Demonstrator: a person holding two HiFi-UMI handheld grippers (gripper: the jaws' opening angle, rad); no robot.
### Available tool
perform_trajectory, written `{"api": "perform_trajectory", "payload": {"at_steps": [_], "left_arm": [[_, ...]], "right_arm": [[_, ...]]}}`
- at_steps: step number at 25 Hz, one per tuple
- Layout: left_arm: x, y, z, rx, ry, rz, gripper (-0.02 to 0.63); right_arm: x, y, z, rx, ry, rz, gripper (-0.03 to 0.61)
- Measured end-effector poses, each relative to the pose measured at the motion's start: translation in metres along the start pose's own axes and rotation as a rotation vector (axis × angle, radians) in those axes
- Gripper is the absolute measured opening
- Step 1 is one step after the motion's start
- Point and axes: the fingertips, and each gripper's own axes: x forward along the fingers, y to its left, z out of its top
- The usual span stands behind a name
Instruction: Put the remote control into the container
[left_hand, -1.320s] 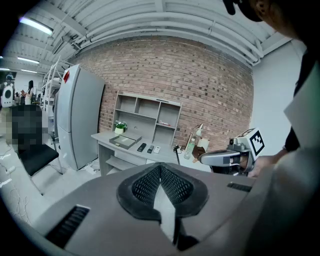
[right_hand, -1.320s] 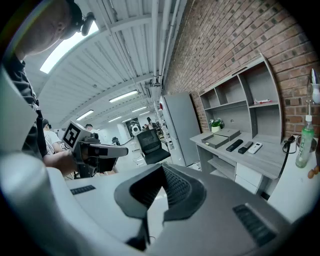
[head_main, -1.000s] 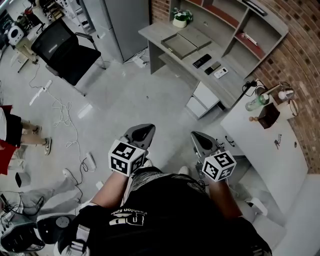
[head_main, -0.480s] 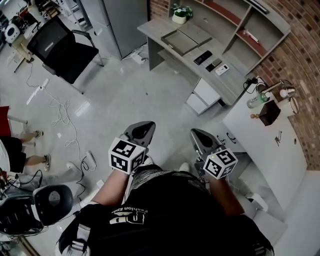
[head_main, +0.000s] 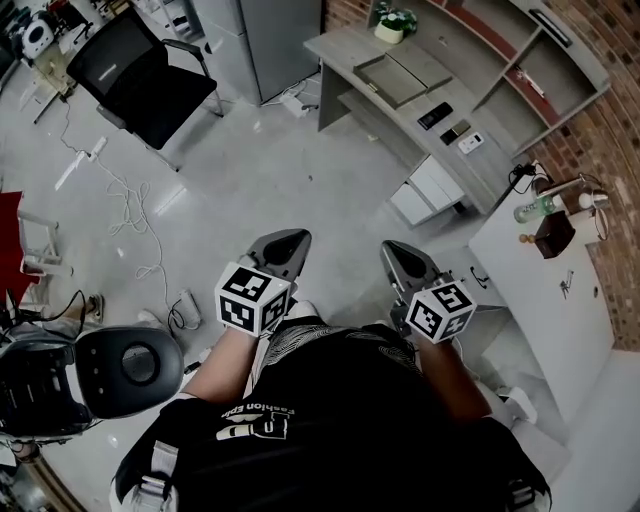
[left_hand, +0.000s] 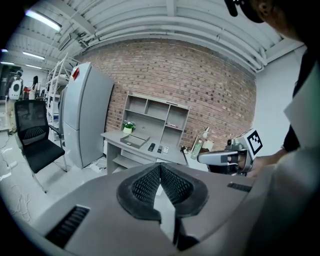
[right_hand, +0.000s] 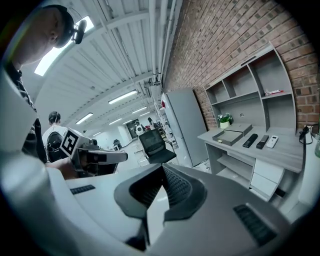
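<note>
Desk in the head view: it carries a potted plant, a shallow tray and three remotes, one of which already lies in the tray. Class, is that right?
Not quite. The head view shows all three remotes lying on the desk top beside the tray, none of them in it. The potted plant is there as stated.

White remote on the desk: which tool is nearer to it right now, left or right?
Right. The right tool sits below the white remote in the head view, well short of the desk; the left tool is farther off to the left.
</note>
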Motion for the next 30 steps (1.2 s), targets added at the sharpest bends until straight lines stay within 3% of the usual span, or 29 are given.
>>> {"api": "perform_trajectory", "payload": {"at_steps": [7,17,30], "left_arm": [[-0.019,0.037,-0.008,-0.019,0.001,0.018,0.006],[-0.003,0.059,-0.008,-0.036,0.015,0.024,0.006],[0.059,0.123,0.027,-0.043,0.061,0.057,0.006]], "right_arm": [[0.023,0.024,0.0,-0.03,0.015,-0.009,0.008],[0.058,0.017,0.002,-0.018,0.036,0.018,0.008],[0.138,-0.04,0.05,-0.003,0.029,0.05,0.008]]}}
